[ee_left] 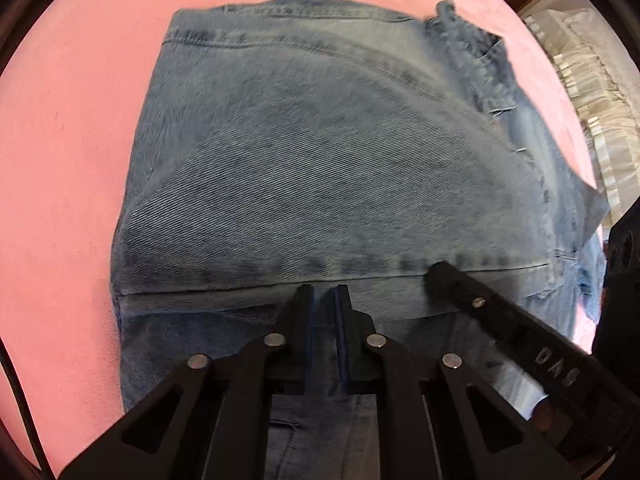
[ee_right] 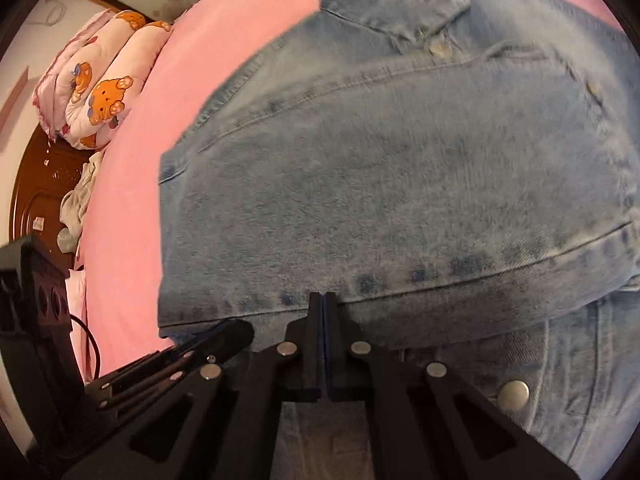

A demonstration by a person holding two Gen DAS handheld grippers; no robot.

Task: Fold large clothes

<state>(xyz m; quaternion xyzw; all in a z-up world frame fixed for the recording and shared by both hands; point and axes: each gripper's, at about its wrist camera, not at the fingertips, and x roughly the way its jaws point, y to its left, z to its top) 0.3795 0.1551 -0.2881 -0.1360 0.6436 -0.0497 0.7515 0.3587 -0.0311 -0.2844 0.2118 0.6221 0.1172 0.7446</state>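
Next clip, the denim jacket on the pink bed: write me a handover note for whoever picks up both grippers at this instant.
Left gripper: jaws nearly shut, a sliver of gap, tips at the near folded hem of the denim jacket; whether cloth is pinched is unclear.
Right gripper: shut, tips at the same hem edge, further along.
Jacket lies on the pink sheet, already folded over itself, collar at the far end.
Done: at least one fold.
Left: probably flatten the hem, then fold smaller if needed. Frames are blurred, so check the grip first.
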